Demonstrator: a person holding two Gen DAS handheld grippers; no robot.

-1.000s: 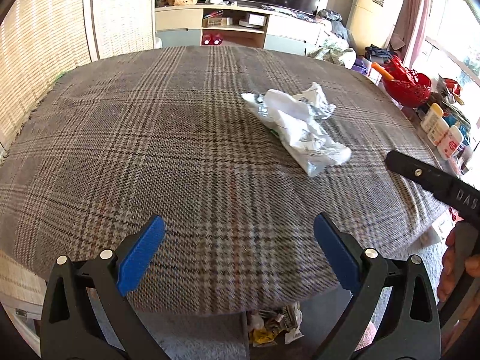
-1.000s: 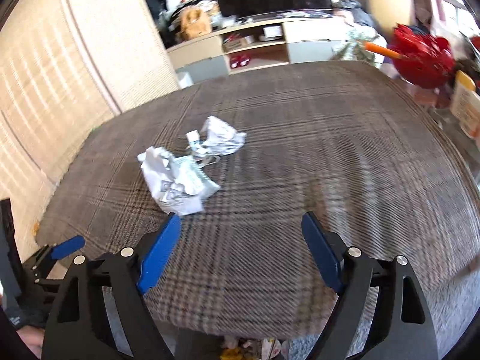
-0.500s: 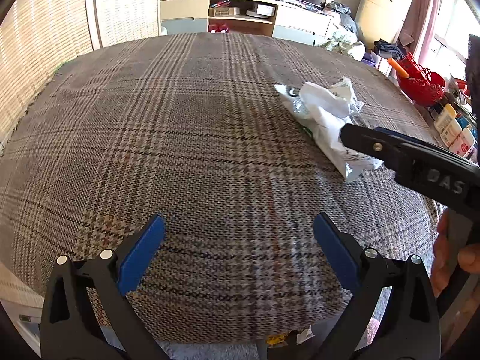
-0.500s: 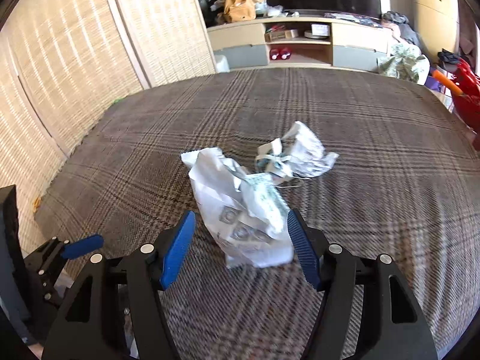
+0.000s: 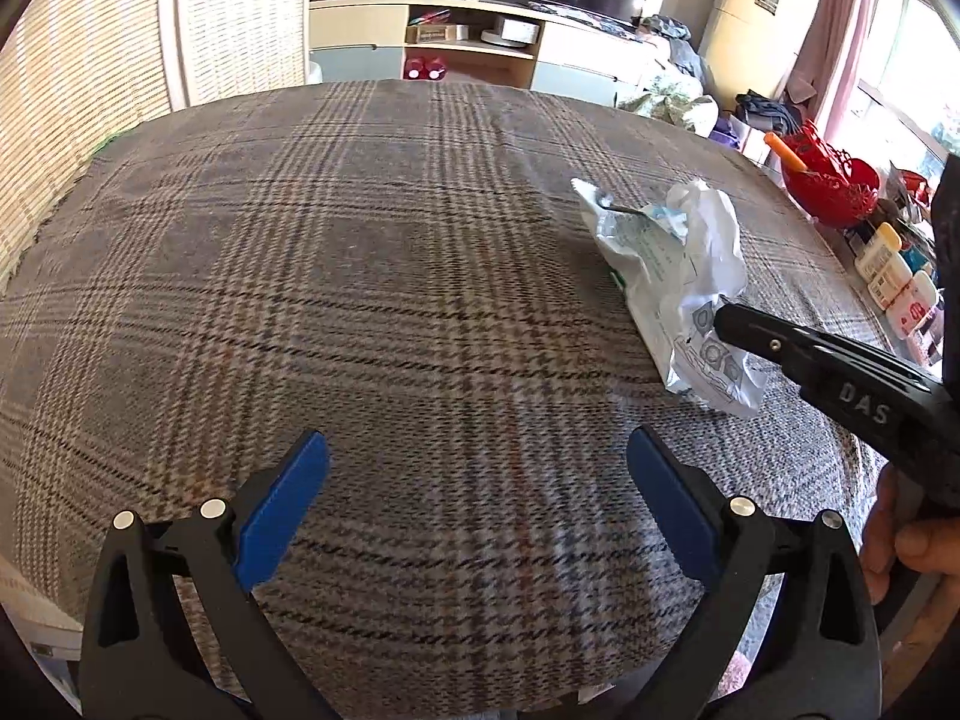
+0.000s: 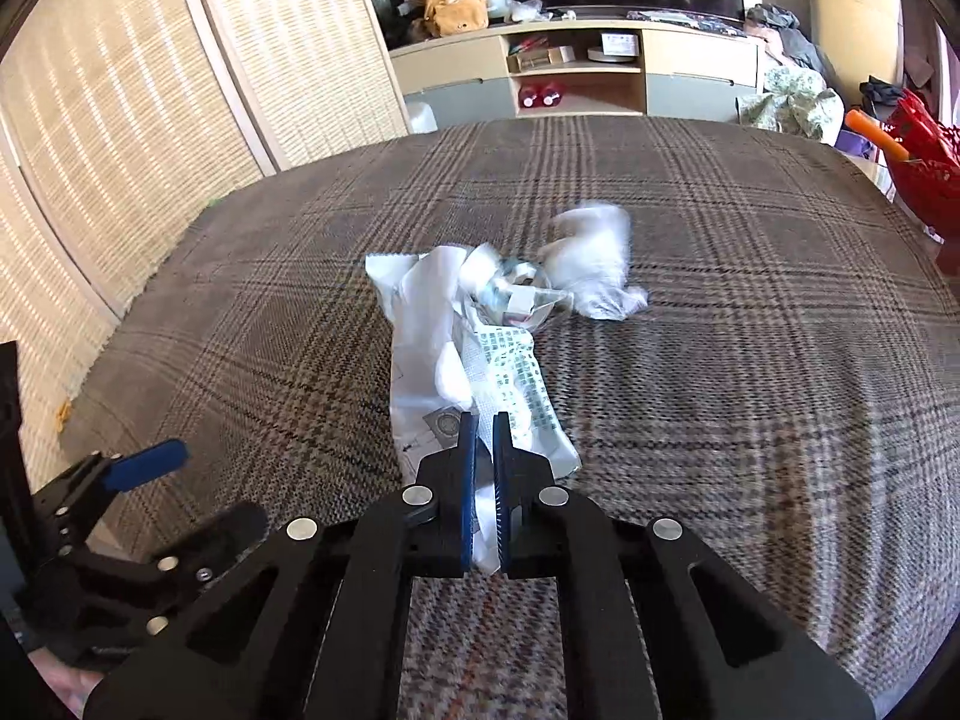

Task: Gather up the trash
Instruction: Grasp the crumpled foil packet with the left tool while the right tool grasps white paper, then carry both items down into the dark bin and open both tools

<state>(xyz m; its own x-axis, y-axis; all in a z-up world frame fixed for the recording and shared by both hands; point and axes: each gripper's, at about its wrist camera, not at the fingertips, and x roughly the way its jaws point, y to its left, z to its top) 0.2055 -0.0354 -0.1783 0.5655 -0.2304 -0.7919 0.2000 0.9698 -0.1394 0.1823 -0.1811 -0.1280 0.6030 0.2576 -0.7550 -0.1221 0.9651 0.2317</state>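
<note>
One white wrapper (image 6: pixel 480 372) lies crumpled mid-cloth, its near end pinched flat between the right gripper (image 6: pixel 485 438) pads. A second, smaller wrapper (image 6: pixel 591 267) touches its far end. The left gripper (image 5: pixel 477 483) hangs wide and empty over the plaid cloth (image 5: pixel 336 276). Beyond: one low shelf unit (image 6: pixel 576 69), woven screens (image 6: pixel 120 120), one red basket (image 5: pixel 831 186) beside the cloth.
</note>
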